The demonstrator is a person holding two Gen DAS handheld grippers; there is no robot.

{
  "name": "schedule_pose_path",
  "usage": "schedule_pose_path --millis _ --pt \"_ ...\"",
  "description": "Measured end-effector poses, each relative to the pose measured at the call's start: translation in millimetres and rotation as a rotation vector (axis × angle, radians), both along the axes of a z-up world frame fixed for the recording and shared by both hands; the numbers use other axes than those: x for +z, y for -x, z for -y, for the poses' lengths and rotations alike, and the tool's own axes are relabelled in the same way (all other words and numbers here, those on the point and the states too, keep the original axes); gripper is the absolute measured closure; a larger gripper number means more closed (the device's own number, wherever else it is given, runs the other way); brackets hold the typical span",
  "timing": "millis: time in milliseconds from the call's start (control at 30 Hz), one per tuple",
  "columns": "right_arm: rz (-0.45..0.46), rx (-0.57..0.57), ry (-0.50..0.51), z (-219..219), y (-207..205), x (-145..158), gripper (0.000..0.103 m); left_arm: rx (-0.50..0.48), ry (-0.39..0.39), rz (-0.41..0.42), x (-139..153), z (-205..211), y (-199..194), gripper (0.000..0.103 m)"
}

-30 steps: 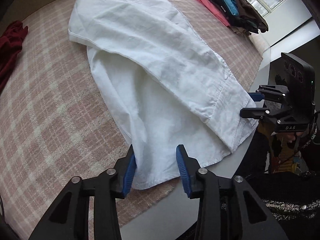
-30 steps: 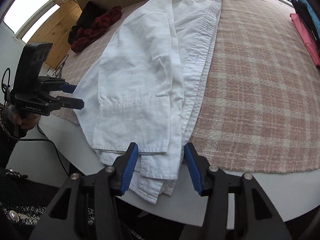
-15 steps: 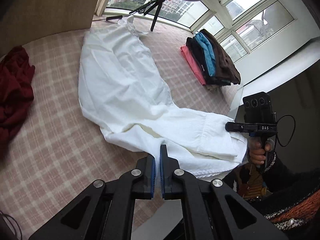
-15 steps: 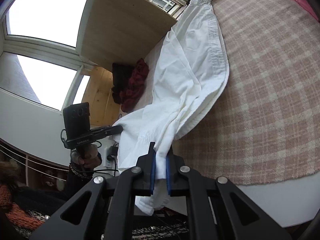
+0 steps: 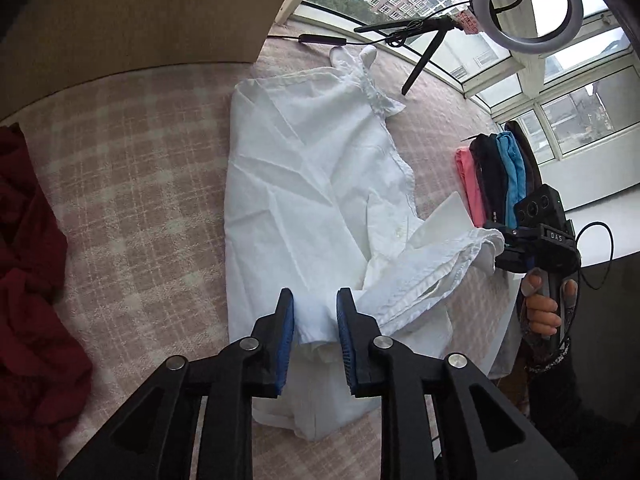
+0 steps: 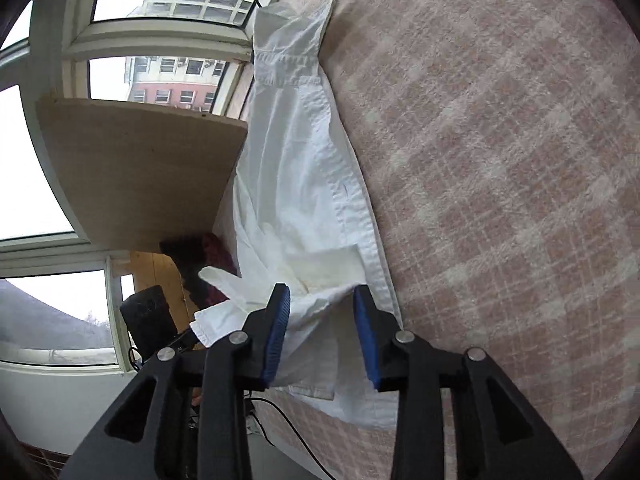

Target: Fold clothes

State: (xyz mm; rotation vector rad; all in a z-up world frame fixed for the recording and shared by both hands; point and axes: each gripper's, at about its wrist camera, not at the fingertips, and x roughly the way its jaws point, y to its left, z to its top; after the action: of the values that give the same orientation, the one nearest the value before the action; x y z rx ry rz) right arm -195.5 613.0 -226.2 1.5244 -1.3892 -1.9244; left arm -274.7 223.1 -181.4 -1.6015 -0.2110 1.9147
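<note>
A white shirt [image 5: 304,184] lies lengthwise on the pink plaid cloth [image 5: 140,168], collar at the far end. Its lower part is lifted and doubled back over the body. My left gripper [image 5: 314,320] has its jaws opening, and a bunch of the shirt's hem still hangs between the blue pads. My right gripper [image 6: 322,320] is opening too, with a loose fold of the shirt [image 6: 296,160] between its pads. In the left wrist view the right gripper [image 5: 500,246] sits at the hem's other corner, held by a hand [image 5: 540,312].
A dark red garment [image 5: 28,280] lies heaped at the left. A folded stack of pink, black and blue clothes [image 5: 496,176] sits at the right, by the table's edge. A ring light [image 5: 524,0] on a tripod and a wooden board [image 5: 140,12] stand at the far side.
Both grippers shut on the shirt's hem at the near edge, then carried it up and over the shirt. Their jaws now stand apart. The right gripper has rolled.
</note>
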Motion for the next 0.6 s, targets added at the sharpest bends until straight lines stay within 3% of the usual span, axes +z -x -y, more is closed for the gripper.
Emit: schedule_pose_path --millis 33,100,200,333,433,533,600 --pt "-0.034 0.006 -0.007 -4.5 -2.0 8.6 0.069 0.003 0.006 -0.013 4.7 2.5 -0.6 0.063" --pt "-0.083 0.002 -0.082 -12.3 -8.3 28.4 0.069 0.018 0.012 -0.052 18.2 9.5 -1.1 0.063" --pt "-0.234 0.028 -0.304 -0.9 -23.0 70.2 0.069 0.071 0.068 -0.175 48.7 21.6 -6.9 0.062" --pt "-0.43 0.244 -0.584 62.8 -34.3 98.9 0.069 -0.052 0.099 -0.296 65.1 -3.5 -41.2 0.062" --pt "-0.521 0.388 -0.729 113.4 -30.1 89.1 0.07 -0.168 0.129 -0.311 49.7 -40.1 -57.7 0.062" --pt "-0.506 0.455 -0.76 146.6 -9.0 58.7 0.07 -0.194 0.257 -0.303 9.5 -64.0 -49.8 0.062" --pt "-0.473 0.497 -0.776 167.2 3.6 35.0 0.07 -0.19 0.251 -0.314 8.9 -64.5 -48.8 0.062"
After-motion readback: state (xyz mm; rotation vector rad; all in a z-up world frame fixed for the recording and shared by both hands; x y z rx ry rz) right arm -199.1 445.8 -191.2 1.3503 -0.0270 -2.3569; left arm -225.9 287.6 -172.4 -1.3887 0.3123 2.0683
